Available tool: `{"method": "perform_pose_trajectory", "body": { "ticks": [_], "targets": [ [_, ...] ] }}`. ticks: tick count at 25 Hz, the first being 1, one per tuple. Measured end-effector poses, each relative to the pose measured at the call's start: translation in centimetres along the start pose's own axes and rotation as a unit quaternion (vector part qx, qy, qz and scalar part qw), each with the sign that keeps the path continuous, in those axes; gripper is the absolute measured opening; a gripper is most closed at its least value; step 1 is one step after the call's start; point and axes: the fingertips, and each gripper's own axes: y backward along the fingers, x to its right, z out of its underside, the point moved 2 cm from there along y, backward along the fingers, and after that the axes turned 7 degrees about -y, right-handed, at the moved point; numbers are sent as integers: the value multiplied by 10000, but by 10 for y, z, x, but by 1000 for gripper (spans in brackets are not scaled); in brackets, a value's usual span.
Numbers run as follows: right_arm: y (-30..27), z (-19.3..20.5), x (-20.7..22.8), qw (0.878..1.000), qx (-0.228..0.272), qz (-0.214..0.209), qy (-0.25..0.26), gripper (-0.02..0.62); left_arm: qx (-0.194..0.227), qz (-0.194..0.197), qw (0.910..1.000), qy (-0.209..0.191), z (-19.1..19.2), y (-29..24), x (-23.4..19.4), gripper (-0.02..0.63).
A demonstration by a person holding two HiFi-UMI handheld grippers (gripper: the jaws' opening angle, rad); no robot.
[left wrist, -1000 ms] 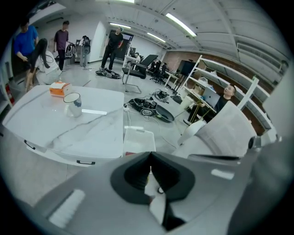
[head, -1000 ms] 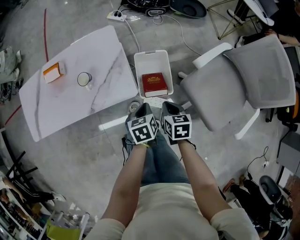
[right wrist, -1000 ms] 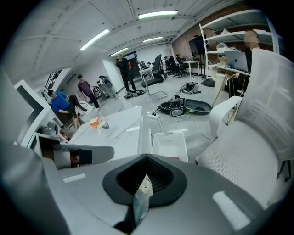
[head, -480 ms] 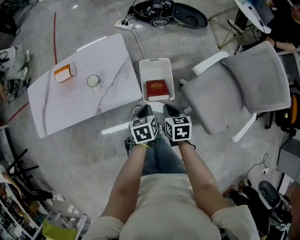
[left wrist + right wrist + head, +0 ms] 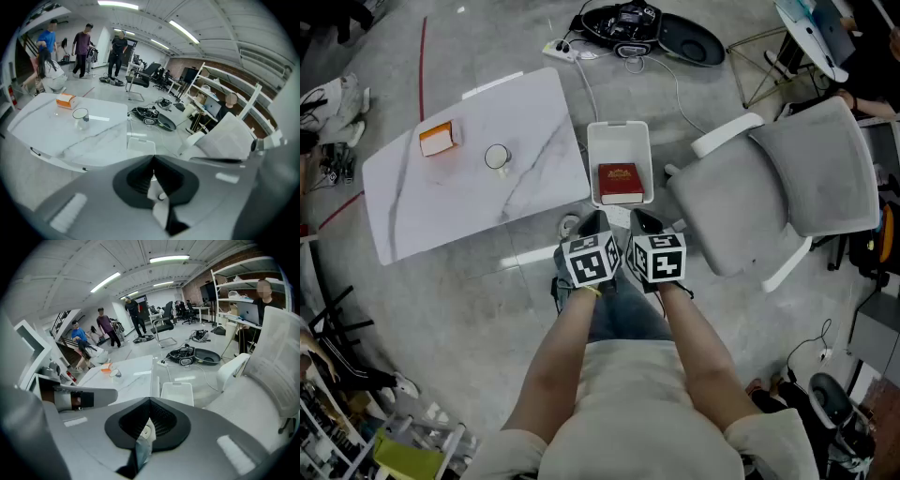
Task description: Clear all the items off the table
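A white marble-patterned table (image 5: 441, 211) carries an orange box (image 5: 437, 139) and a clear glass (image 5: 496, 157); the left gripper view shows the same table (image 5: 47, 136), orange box (image 5: 66, 101) and glass (image 5: 80, 116). On the floor beside the table stands a white bin (image 5: 620, 137) with a red book (image 5: 621, 183) inside. My left gripper (image 5: 594, 226) and right gripper (image 5: 641, 225) hang side by side in front of my body, just short of the bin, both shut and holding nothing.
A grey office chair (image 5: 778, 187) stands to the right of the bin. Cables, a power strip (image 5: 564, 46) and a black case (image 5: 684, 23) lie on the floor beyond. People stand far off across the room (image 5: 84, 44). Clutter lines the left edge (image 5: 328, 112).
Both grippers have risen together, still shut. The head view has pulled back, so the table, bin and chair appear smaller and further away.
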Motion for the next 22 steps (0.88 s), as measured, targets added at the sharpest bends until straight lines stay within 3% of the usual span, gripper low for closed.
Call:
{"method": "perform_pose_trajectory", "body": {
  "ticks": [8, 22],
  "targets": [
    [-20, -6, -26, 9996, -140, -111, 218, -3, -27, -43, 9998, 199, -5, -1, -29, 9],
    [-82, -37, -130, 9983, -273, -282, 431, -3, -157, -124, 9995, 230, -34, 9, -141, 9]
  ]
}}
